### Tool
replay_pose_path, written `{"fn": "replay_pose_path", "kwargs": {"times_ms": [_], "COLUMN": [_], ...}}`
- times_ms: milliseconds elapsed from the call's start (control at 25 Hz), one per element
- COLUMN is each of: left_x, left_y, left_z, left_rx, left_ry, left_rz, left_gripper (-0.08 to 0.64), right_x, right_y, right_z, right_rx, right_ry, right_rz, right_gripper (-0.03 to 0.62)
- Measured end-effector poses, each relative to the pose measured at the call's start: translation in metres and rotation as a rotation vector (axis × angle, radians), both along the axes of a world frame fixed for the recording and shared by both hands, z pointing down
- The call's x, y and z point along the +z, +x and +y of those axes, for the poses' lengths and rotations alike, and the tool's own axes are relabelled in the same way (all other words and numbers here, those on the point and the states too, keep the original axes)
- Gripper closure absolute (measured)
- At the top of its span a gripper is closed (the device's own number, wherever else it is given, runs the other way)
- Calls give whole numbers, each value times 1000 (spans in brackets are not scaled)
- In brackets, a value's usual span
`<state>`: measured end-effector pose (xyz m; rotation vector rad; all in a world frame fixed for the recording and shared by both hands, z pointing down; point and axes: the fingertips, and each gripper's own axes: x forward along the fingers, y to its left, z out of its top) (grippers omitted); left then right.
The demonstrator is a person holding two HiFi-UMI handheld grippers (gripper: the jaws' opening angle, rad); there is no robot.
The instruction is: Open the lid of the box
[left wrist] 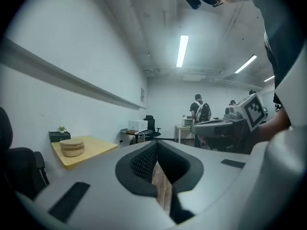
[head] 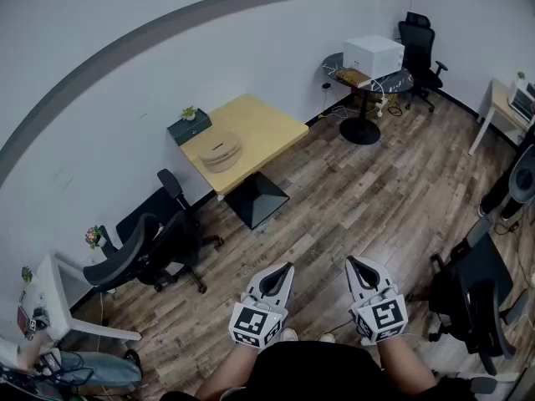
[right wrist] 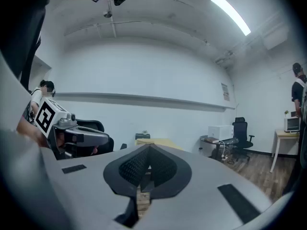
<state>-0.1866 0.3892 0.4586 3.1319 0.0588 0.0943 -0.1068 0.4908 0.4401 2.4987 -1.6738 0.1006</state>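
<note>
The round wooden box (head: 221, 151), with its lid on, rests on the yellow square table (head: 267, 128) across the room by the wall. The left gripper view shows the box (left wrist: 72, 147) small and far off on that table (left wrist: 96, 151). Both grippers are held low in front of the person, well short of the table, above the wooden floor. My left gripper (head: 288, 266) has its jaws closed to a point with nothing in them, as in its own view (left wrist: 156, 143). My right gripper (head: 351, 261) is shut and empty too, also seen in its own view (right wrist: 147, 147).
A dark box with a small plant (head: 189, 126) sits at the table's back corner. Black office chairs (head: 159, 253) stand to its left and another chair (head: 476, 295) at the right. A round table with a white appliance (head: 372, 54) stands at the back. People (left wrist: 201, 111) stand far off.
</note>
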Motion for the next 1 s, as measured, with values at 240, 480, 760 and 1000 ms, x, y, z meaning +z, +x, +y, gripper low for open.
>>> {"fn": "replay_pose_path", "kwargs": {"times_ms": [240,480,760,1000], "left_x": [-1,6,13,15], "left_y": [-6,-14,-26,-28], "left_z": [-23,-37,-66,-84], "left_rx": [-3,-9,-20,-15], "left_ry": [-8,-21,-29,-36], "left_rz": [1,-8,-12,-16], "left_gripper": [541,541,541,541], "right_x": [-1,1,5,2], "right_y": [-2,-4,-13,-7], "right_z": [-20,-34,-60,-74], "right_rx": [1,0,-30,-5], "right_ry": [9,15,53,90], "right_rz": [-15,-18,-30,-14], "right_gripper": [574,574,574,572]}}
